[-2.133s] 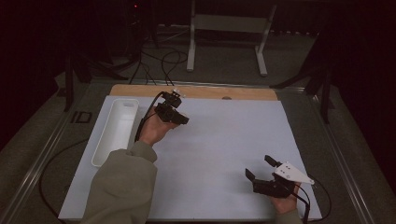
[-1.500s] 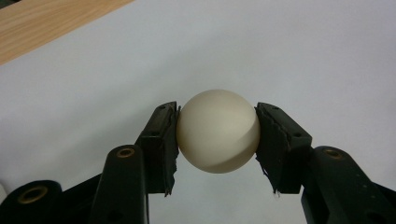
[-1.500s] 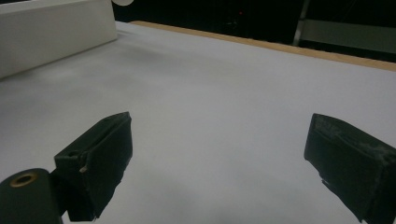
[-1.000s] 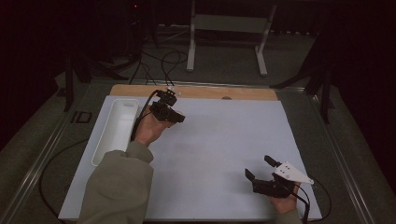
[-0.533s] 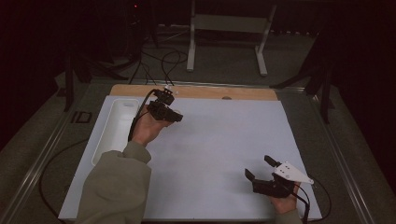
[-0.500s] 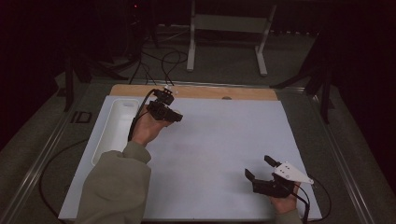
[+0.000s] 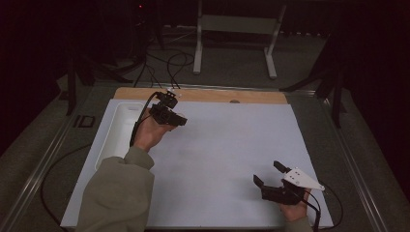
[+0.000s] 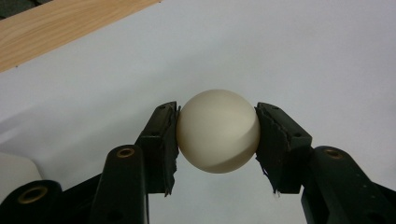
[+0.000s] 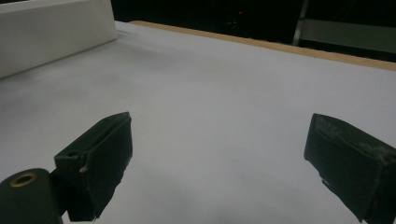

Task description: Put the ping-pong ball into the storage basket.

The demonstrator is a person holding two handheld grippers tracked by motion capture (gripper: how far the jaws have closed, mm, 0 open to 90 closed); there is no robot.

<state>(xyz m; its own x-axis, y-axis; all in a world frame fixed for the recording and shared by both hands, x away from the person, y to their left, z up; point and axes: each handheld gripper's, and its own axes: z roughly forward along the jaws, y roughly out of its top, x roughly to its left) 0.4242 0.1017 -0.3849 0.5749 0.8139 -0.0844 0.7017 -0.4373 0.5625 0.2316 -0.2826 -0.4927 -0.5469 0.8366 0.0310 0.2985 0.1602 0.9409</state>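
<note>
Left gripper [image 8: 217, 140] clamps its 2 jaws on a cream ball [image 8: 218, 130] above the white tabletop [image 7: 217, 145], beside a white tray [image 7: 118, 130]. Right gripper [image 7: 270, 175] rests with jaws spread wide apart, nothing between them.

Olive-green sleeve [image 7: 116, 193]; 2 black grippers, the right gripper [image 7: 271, 175] topped by a grey triangular plate [image 7: 302, 178].

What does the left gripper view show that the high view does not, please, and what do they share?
The left gripper view alone shows the ball, cream and round, clamped between the left gripper's pads.

The high view alone shows the right gripper, jaws open and empty near the sheet's front right corner, and the person's sleeve.

Both show the white sheet, the wooden strip along its far edge and the white tray.
</note>
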